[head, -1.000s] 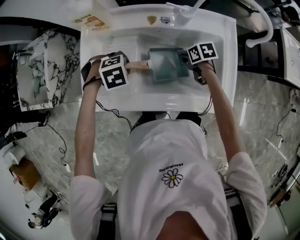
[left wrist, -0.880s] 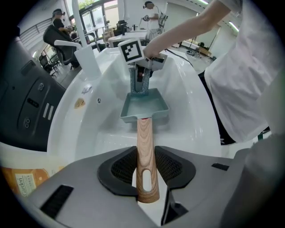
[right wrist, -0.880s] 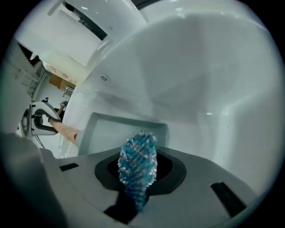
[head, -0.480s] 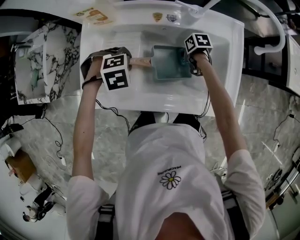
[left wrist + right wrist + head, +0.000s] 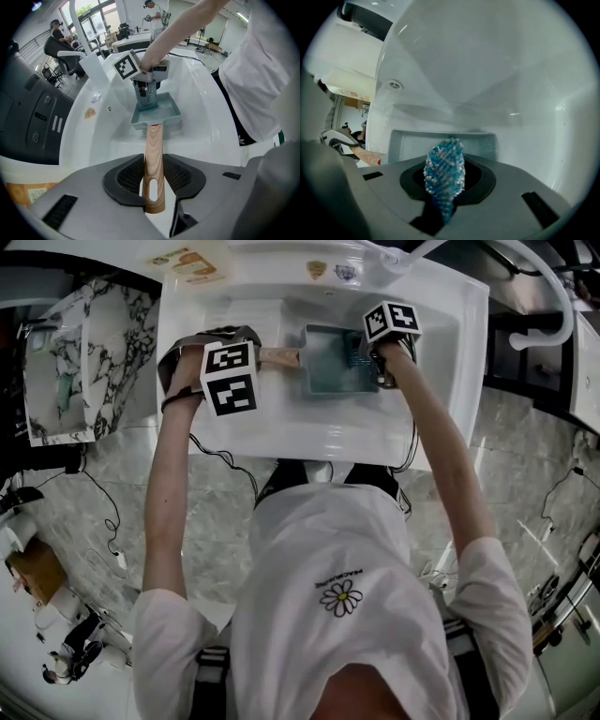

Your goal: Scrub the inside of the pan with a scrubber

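the square grey-green pan (image 5: 336,362) sits in the white sink (image 5: 281,432). the left tongs (image 5: 153,183) are clamped on its wooden handle (image 5: 153,140) near the free end, by the hanging slot. the wood looks stiff and easy to grip, though held that far out the pan may twist under pressure. the right tongs (image 5: 446,192) pinch a blue mesh scrubber (image 5: 444,168) by its base. it looks soft and springy, and its tip is over the pan's inside.

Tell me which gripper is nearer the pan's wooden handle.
Left. The left gripper is clamped on the wooden handle; the right gripper holds the scrubber at the far end of the pan, opposite the handle.
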